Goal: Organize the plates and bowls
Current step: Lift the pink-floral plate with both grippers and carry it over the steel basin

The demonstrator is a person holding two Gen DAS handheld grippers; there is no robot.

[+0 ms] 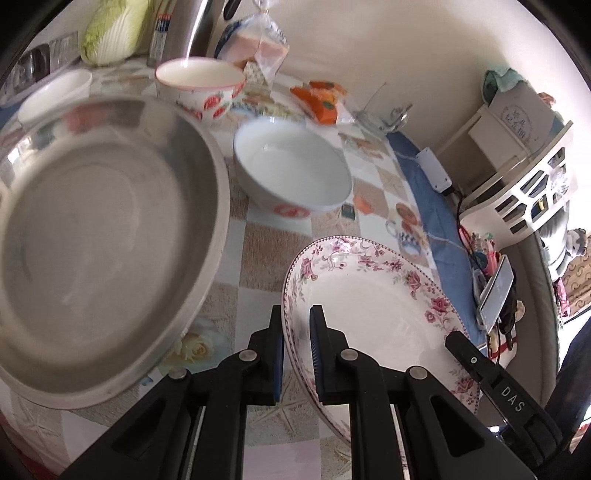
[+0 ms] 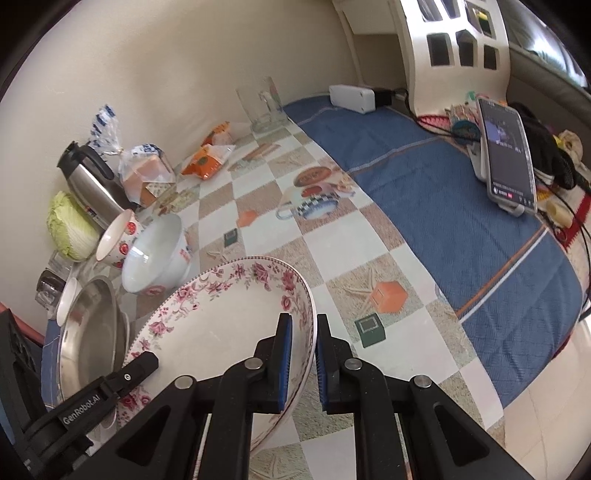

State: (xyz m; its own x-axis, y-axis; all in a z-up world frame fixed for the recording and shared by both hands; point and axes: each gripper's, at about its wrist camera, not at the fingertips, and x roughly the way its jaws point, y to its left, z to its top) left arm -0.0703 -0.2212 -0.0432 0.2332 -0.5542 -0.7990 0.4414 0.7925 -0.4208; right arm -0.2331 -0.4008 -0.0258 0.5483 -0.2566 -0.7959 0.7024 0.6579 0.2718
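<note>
A floral-rimmed white plate (image 1: 373,306) is held tilted above the table by both grippers. My left gripper (image 1: 296,325) is shut on its left rim. My right gripper (image 2: 303,332) is shut on its right rim (image 2: 236,317). A large steel basin (image 1: 99,243) sits to the left, also in the right wrist view (image 2: 92,332). A white bowl with red marks (image 1: 291,166) stands behind the plate. A strawberry-pattern bowl (image 1: 199,88) and a small white bowl (image 1: 55,94) stand farther back.
A checkered tablecloth (image 2: 332,236) covers the table, with a blue cloth (image 2: 424,184) on its right part. A cabbage (image 1: 114,29), a steel flask (image 2: 92,184), bagged bread (image 2: 144,170), orange packets (image 2: 207,158) and a glass mug (image 2: 262,107) line the wall. A phone (image 2: 506,155) stands at the right.
</note>
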